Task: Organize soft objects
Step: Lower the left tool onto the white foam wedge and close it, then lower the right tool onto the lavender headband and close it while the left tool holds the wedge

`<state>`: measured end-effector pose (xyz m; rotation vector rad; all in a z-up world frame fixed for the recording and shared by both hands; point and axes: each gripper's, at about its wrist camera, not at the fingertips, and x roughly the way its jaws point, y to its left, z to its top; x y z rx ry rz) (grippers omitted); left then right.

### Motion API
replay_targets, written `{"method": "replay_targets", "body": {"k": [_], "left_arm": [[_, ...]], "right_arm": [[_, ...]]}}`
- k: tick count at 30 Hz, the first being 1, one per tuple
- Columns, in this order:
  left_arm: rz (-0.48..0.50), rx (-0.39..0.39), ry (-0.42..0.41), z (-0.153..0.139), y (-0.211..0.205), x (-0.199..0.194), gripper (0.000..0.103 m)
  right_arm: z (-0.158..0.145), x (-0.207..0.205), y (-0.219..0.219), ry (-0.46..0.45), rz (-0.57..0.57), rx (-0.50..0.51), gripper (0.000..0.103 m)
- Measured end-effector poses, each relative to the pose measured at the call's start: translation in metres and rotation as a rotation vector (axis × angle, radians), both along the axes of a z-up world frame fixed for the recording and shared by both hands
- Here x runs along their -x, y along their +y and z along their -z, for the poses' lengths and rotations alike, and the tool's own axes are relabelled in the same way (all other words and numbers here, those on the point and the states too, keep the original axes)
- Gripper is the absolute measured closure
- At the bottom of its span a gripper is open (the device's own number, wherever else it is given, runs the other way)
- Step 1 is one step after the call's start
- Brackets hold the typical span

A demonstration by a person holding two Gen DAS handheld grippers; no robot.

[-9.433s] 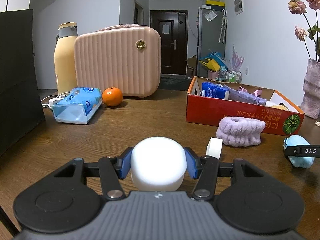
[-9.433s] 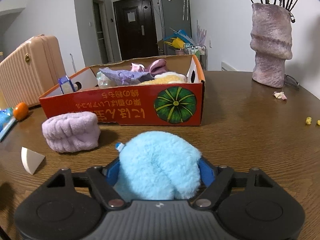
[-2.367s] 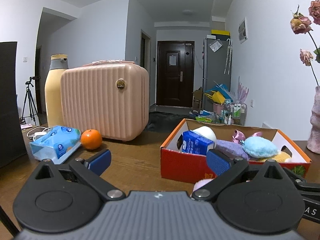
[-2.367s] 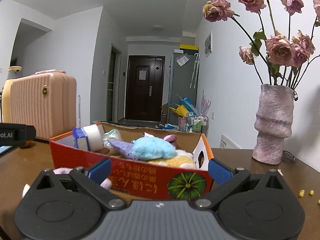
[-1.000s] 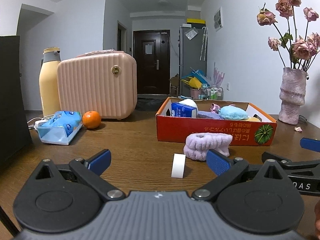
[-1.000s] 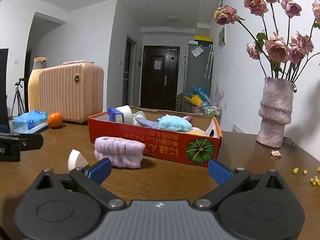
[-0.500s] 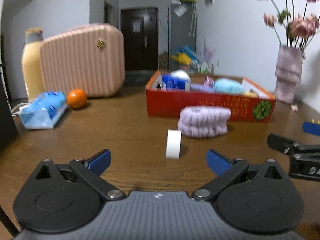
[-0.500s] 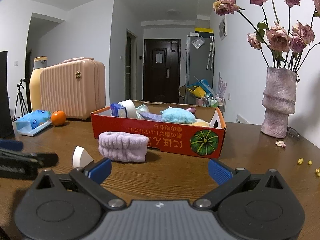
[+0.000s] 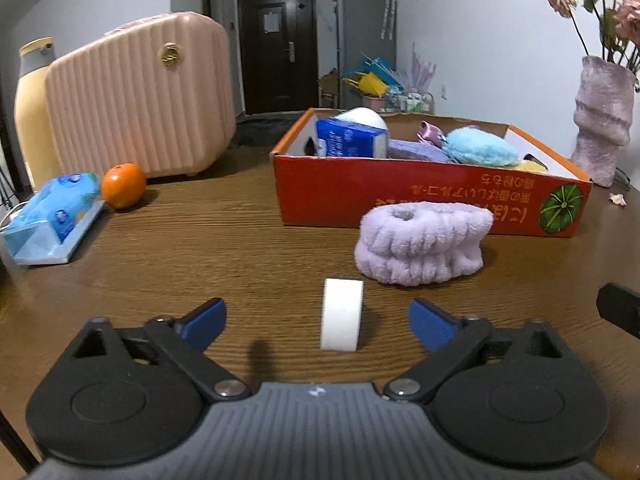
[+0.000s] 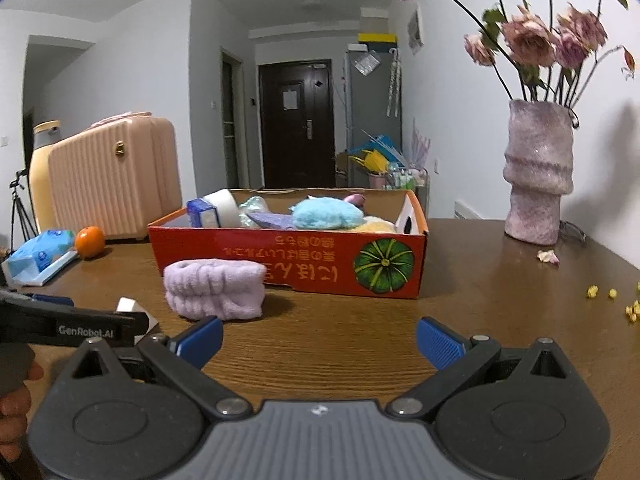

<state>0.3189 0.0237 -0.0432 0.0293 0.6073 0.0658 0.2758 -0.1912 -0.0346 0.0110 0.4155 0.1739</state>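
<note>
A small white sponge wedge (image 9: pixel 342 314) stands on the wooden table between the blue pads of my left gripper (image 9: pixel 317 322). The jaws are closing, and the pads do not touch it. Behind it lies a lilac fluffy headband (image 9: pixel 420 243), in front of the red cardboard box (image 9: pixel 400 196). The box holds a blue puff (image 9: pixel 478 148), a white sponge and other soft items. In the right wrist view my right gripper (image 10: pixel 318 342) is open and empty above the table, short of the headband (image 10: pixel 214 289) and the box (image 10: pixel 312 266). The wedge (image 10: pixel 127 305) shows partly behind the left gripper's body.
A pink ribbed case (image 9: pixel 136 100), a tall yellow bottle (image 9: pixel 30 96), an orange (image 9: pixel 123 185) and a blue tissue pack (image 9: pixel 52 212) stand at the left. A lilac vase with dried roses (image 10: pixel 538 172) is at the right, with crumbs (image 10: pixel 600 292) nearby. A hand (image 10: pixel 14 392) holds the left gripper.
My left gripper has come forward and down, so the white wedge now stands between its pads, and the jaws have narrowed a little. The right gripper has hardly moved.
</note>
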Motion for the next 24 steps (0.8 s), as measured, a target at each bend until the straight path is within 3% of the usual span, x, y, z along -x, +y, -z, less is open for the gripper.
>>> {"method": "replay_targets", "body": {"k": [1,8,9,11,24], "left_arm": [[0.007,-0.005,0.006,0.001,-0.002,-0.003,0.013],[0.054,0.021,0.063,0.006,-0.008,-0.018,0.074],[0.057,0.031,0.072,0.007,-0.007,-0.020,0.078],[0.050,0.033,0.071,0.007,-0.005,-0.021,0.084],[0.046,0.053,-0.007,-0.007,0.001,-0.009,0.084]], "right_arm": [[0.000,-0.002,-0.001,0.006,0.007,-0.006,0.000],[0.003,-0.022,-0.005,0.037,0.045,-0.032,0.000],[0.004,-0.024,-0.004,0.040,0.047,-0.035,0.000],[0.004,-0.028,-0.003,0.048,0.049,-0.037,0.000],[0.006,-0.035,0.001,0.059,0.049,-0.035,0.000]]}}
